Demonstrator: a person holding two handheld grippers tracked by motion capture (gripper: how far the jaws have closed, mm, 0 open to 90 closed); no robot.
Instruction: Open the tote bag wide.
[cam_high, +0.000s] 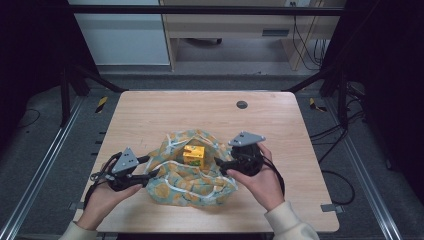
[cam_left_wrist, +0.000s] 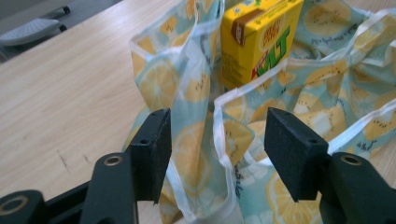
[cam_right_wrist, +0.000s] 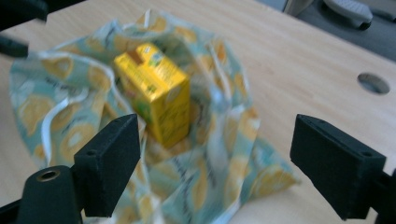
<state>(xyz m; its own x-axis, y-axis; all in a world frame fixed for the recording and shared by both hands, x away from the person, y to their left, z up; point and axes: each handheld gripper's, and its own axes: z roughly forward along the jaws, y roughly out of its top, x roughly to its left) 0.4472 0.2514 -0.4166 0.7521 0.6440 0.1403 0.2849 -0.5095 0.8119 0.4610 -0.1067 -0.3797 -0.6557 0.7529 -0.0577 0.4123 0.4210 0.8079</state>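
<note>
The juice box (cam_high: 193, 155) stands inside the cloth bag (cam_high: 172, 187). The left gripper (cam_left_wrist: 217, 144) and right gripper (cam_right_wrist: 215, 163) both stand apart, holding nothing. Next, likely, comes regripping the bag's rim to close it.

I saw a pale wooden surface (cam_high: 150, 115) with a round dark cable hole (cam_high: 242, 104) near its far edge. Beyond it stood a light wooden desk (cam_high: 225, 25), with black cables (cam_high: 305, 45) hanging beside it over grey floor (cam_high: 45, 165).

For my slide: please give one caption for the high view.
Two open tools flank a lemon-print cloth bag holding a yellow carton.
</note>
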